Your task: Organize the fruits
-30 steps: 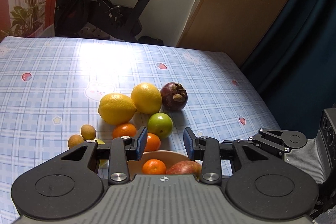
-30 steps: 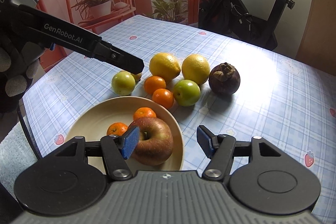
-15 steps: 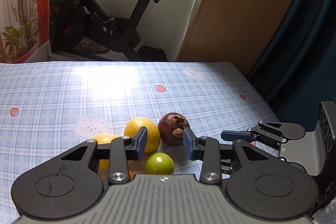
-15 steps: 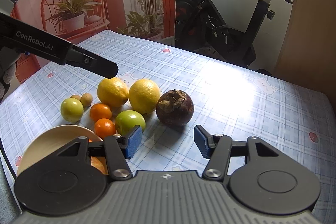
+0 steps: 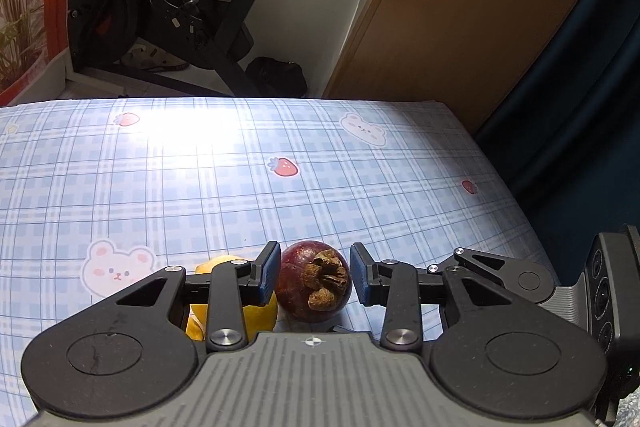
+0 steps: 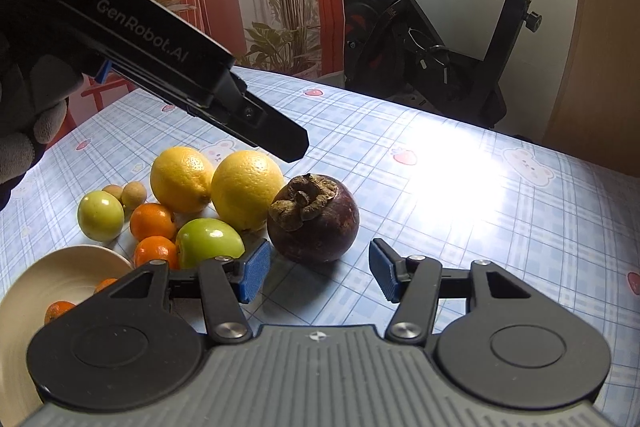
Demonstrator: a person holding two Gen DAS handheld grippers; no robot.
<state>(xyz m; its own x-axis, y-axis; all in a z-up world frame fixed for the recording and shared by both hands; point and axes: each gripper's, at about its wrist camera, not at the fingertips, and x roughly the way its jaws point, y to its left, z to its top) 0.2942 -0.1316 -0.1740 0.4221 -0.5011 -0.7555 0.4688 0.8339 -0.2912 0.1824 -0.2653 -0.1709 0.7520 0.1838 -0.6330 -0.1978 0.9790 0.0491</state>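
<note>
Cream bowl (image 6: 52,275) holding tangerines (image 6: 58,309), seen only by right wrist, left gripper (image 5: 313,271) and right gripper (image 6: 316,269) both parted, nothing gripped, mangosteen (image 5: 310,279) framed by left view.

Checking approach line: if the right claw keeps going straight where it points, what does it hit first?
Most likely the mangosteen: it sits just ahead of the open right claw, roughly centred between the pads. Nothing shows in between, though depth is hard to judge.

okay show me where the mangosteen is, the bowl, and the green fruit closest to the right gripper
mangosteen (image 6: 320,227), right wrist view, on its dark purple side below the dried cap.
bowl (image 6: 60,267), right wrist view, on its bare cream inner wall.
green fruit (image 6: 210,243), right wrist view, on its shiny top.
</note>
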